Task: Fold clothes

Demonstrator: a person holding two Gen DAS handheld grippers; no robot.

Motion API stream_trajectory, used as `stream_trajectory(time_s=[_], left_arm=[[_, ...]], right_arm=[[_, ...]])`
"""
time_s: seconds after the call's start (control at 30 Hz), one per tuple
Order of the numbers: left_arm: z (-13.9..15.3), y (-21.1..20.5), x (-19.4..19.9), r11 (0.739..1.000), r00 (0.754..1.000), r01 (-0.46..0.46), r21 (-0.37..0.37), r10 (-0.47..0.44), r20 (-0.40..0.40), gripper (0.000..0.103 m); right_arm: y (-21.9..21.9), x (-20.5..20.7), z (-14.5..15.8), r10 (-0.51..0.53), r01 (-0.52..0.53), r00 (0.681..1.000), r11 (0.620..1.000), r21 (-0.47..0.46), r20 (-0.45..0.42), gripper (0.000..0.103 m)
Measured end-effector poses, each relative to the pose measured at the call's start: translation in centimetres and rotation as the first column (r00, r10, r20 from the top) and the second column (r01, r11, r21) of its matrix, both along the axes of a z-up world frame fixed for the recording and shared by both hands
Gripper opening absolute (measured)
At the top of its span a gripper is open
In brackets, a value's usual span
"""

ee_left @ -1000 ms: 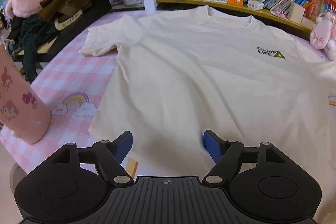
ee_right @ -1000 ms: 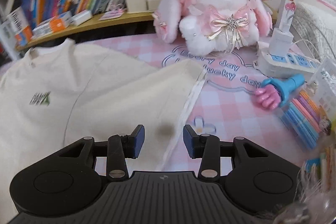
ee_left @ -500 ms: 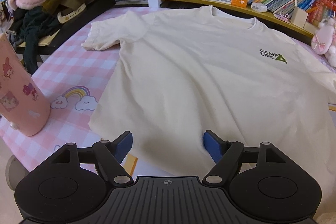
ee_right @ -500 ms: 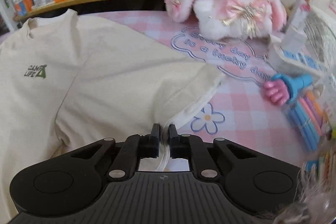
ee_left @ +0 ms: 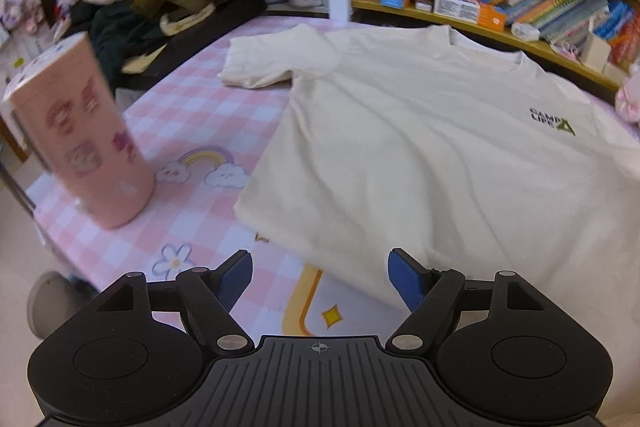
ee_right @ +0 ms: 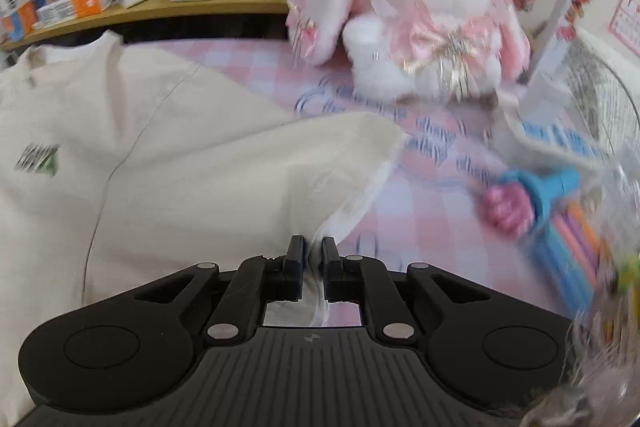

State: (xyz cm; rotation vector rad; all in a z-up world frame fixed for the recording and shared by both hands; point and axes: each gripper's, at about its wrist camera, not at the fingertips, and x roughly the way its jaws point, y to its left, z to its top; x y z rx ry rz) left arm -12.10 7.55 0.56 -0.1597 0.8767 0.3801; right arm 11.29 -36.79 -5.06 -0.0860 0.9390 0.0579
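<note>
pink checked tablecloth (ee_left: 192, 115) is covered by a cream t-shirt (ee_left: 400, 147); its sleeve edge (ee_right: 352, 203) is pinched by the right gripper (ee_right: 312, 253), while the left gripper (ee_left: 320, 271) is held wide above the hem.

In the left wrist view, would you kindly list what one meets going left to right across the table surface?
Pink cylindrical container → rainbow and cloud print on the checked tablecloth → cream T-shirt → its green chest logo.
</note>
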Motion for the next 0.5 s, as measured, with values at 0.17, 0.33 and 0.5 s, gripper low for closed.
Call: stream_trajectory(time_s=[0.17,0.33,0.5], left_arm=[[0.2,0.8,-0.1,1.0,1.0,-0.023,-0.009,0.023,0.016,0.077],[0.1,1.3,-0.2,0.999,0.999,-0.03,-0.044,0.031,0.023,0.077],[-0.8,2.4,-0.8,0.991,0.998,-0.05,-0.123,0.053,0.022,0.076]], right_arm=[[0.2,-1.5,0.1,-0.029,0.029,1.0,1.0,0.003,0.003,0.009],[-0.6,-1.0,-0.1,-0.04,0.04,0.999,0.999,-0.023,0.024,0.035],[-1.2,-1.7,0.7,-0.039,0.04,0.998,0.999,-0.012,0.043,0.035]])
